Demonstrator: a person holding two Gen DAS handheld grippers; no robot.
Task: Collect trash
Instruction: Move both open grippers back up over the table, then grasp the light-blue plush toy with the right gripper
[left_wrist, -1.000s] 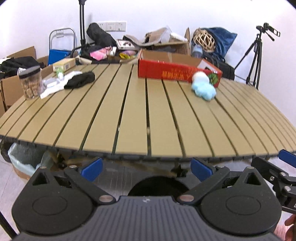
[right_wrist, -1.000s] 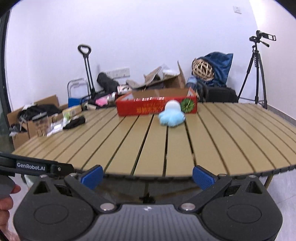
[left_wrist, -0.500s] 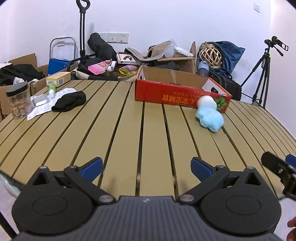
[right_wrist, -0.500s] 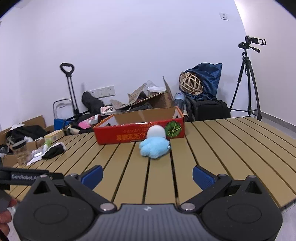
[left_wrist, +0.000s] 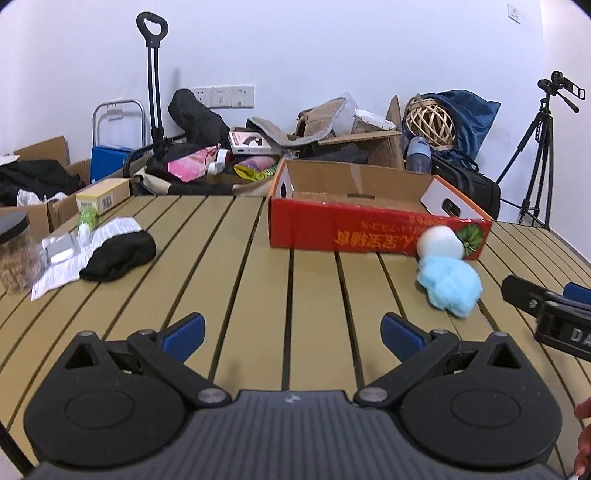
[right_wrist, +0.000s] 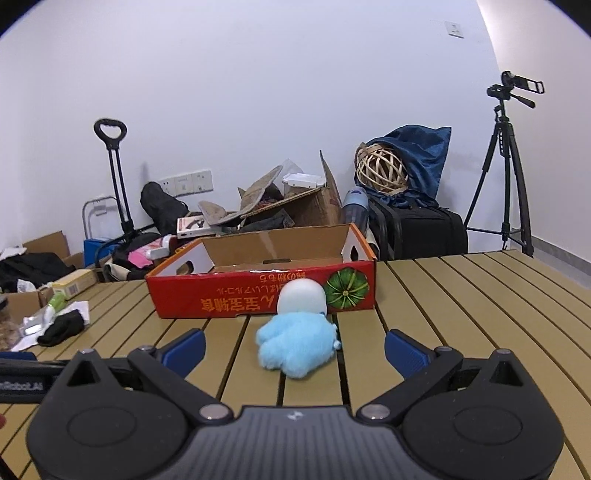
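A light blue fluffy wad with a white ball on top (right_wrist: 297, 341) lies on the slatted table (left_wrist: 258, 288), against an open red cardboard box (right_wrist: 258, 295). In the left wrist view the wad (left_wrist: 448, 282) is at the right, beside the box (left_wrist: 369, 229). My right gripper (right_wrist: 294, 345) is open, its fingers on either side of the wad, just short of it. My left gripper (left_wrist: 291, 334) is open and empty over the table's middle. A black cloth (left_wrist: 118, 256), white papers (left_wrist: 66, 266) and a small green bottle (left_wrist: 85, 221) lie at the left.
A clear jar with a black lid (left_wrist: 14, 254) stands at the table's left edge and a yellow box (left_wrist: 103, 195) at the back left. Behind the table are cardboard boxes, bags, a trolley handle (left_wrist: 152, 74) and a tripod (right_wrist: 509, 166).
Both grippers have moved forward from the table's near edge to over the table. The right gripper has come close to the blue wad. Both stayed open.
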